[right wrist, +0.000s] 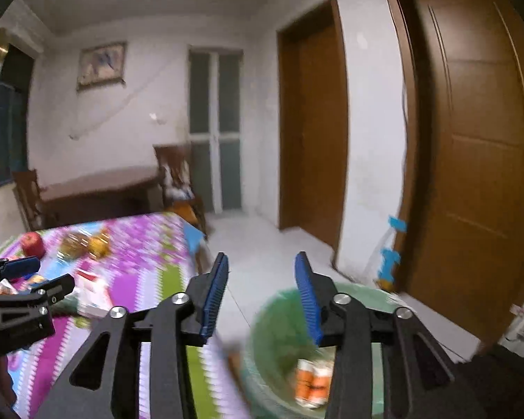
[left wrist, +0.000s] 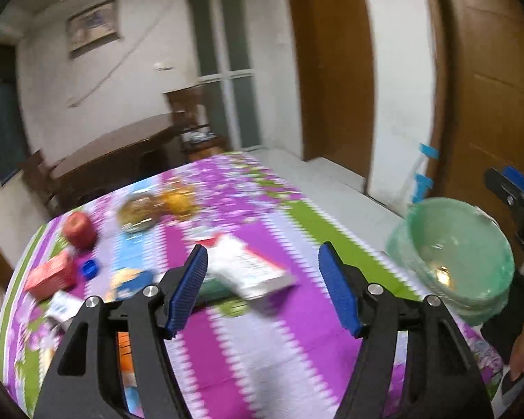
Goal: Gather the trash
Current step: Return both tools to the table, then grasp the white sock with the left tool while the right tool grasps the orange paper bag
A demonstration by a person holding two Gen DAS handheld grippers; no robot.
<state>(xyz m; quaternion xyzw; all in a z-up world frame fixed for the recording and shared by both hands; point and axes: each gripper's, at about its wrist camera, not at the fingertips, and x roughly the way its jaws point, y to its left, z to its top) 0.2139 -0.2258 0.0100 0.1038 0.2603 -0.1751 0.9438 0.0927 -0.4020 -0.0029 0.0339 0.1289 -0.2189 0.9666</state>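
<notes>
With both the left gripper (left wrist: 262,289) and right gripper (right wrist: 260,300) spread wide and empty, the white carton (left wrist: 251,269) on the tablecloth (left wrist: 297,349) could be nudged away from the green bin (right wrist: 283,331).

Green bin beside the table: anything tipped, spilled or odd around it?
Nothing stands out. The green bin sits upright by the table edge with an orange-and-white package inside. Loose items such as the white carton remain on the table; blur hides finer detail.
</notes>
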